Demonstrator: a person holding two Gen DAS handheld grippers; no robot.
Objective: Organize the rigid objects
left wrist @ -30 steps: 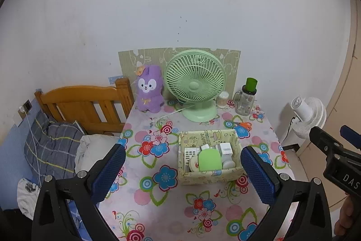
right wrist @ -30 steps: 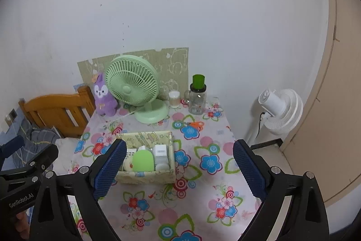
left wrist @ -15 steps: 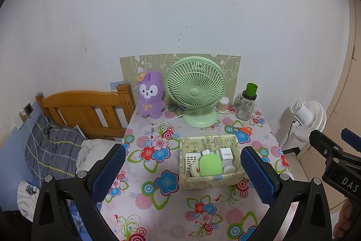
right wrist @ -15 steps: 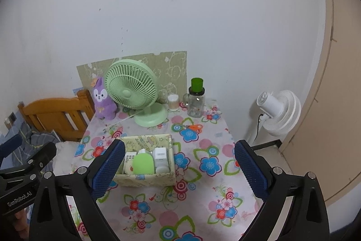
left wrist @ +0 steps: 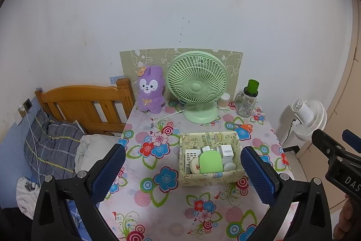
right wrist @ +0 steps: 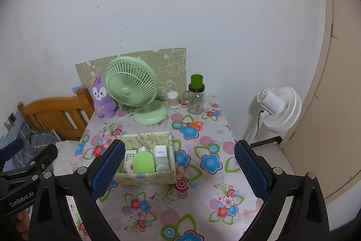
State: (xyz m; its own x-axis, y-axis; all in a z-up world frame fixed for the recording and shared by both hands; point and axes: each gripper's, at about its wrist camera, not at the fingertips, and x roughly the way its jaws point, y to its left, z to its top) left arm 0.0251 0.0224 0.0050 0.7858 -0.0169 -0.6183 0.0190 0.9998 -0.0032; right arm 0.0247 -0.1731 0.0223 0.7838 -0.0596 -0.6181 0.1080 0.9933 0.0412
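Left gripper [left wrist: 182, 172]: held above the near part of the table, jaws spread wide, nothing between the blue pads [left wrist: 257, 175].
Right gripper [right wrist: 179, 169]: held above the table to the right of the left one, jaws likewise wide apart and empty; its pads [right wrist: 250, 169] frame the box from above.
Table [left wrist: 158, 202]: covered by a flowered cloth, set against a white wall.
Box [left wrist: 211, 178]: a pale patterned open box, placed near the middle of the table, in front of the fan.
Box contents: a green case [left wrist: 210, 162] is seen upright at the centre, with a white block [left wrist: 226, 151] to its right, a white ribbed item [left wrist: 190, 154] to its left, and a round tin [left wrist: 195, 165] in front on the left; all are packed close together.
Fan [left wrist: 196, 85]: a green desk fan, stood at the back of the table, its white cord trailing left.
Plush [left wrist: 150, 92]: a purple rabbit, seated just left of the fan against the wall.
Jar [left wrist: 247, 99]: clear glass with a green cap, placed right of the fan; a small swab tub [left wrist: 223, 101] is set between them.
Scissors [left wrist: 242, 126]: orange-handled, laid flat between the jar and the box.
Floor fan [left wrist: 309, 115]: white, stood off the table to the right.
Bed [left wrist: 85, 103]: a wooden headboard is seen left of the table.
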